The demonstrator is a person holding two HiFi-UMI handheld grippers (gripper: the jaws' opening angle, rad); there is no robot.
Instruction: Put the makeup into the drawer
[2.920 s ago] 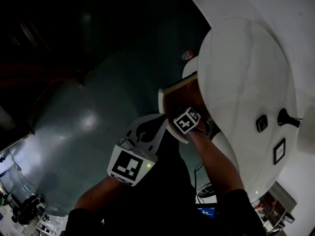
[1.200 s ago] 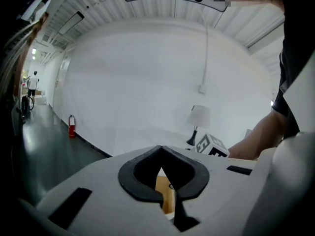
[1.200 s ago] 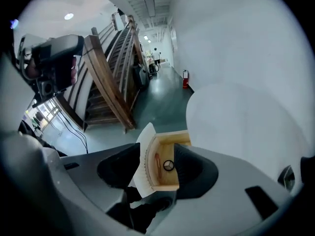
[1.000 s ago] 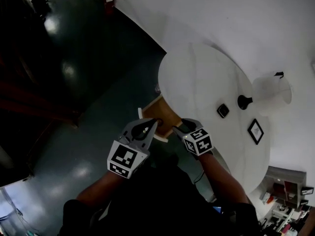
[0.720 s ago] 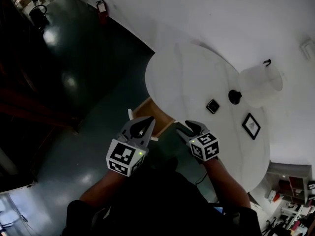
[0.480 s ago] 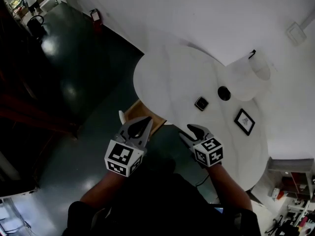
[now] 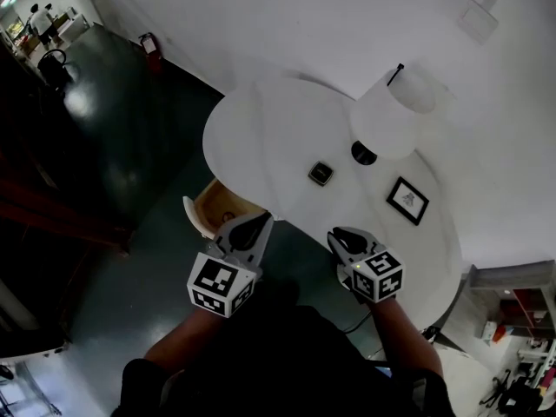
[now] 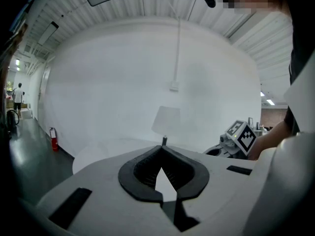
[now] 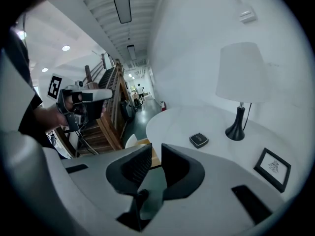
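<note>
Item: makeup, one small square black compact, lying flat on the white round tabletop, untouched, with the lamp base just beside it at 2 o'clock and a small picture frame near it at 4 o'clock. Item: drawer, wood-lined, standing pulled out under the tabletop's near edge, at 8 o'clock from the compact and well apart from it; whether it has any contents cannot be told. Item: left hand-held gripper, held in the air over the floor with the drawer at its 10 o'clock; in the left gripper view its tips meet and it carries nothing. Item: right hand-held gripper, held at the tabletop's near edge, compact at its 11 o'clock and out of reach; the right gripper view shows the jaws narrow, a slim gap between the pads, having just been closing, with nothing between them. Step in hand, as judged: the approach to the compact, with the pick-up not yet begun. Next move, as judged: the right hand-held gripper needs to spread wider than the compact, travel toward 11 o'clock across the tabletop, come down astride its flat sides and close, then carry it to the open drawer.
</note>
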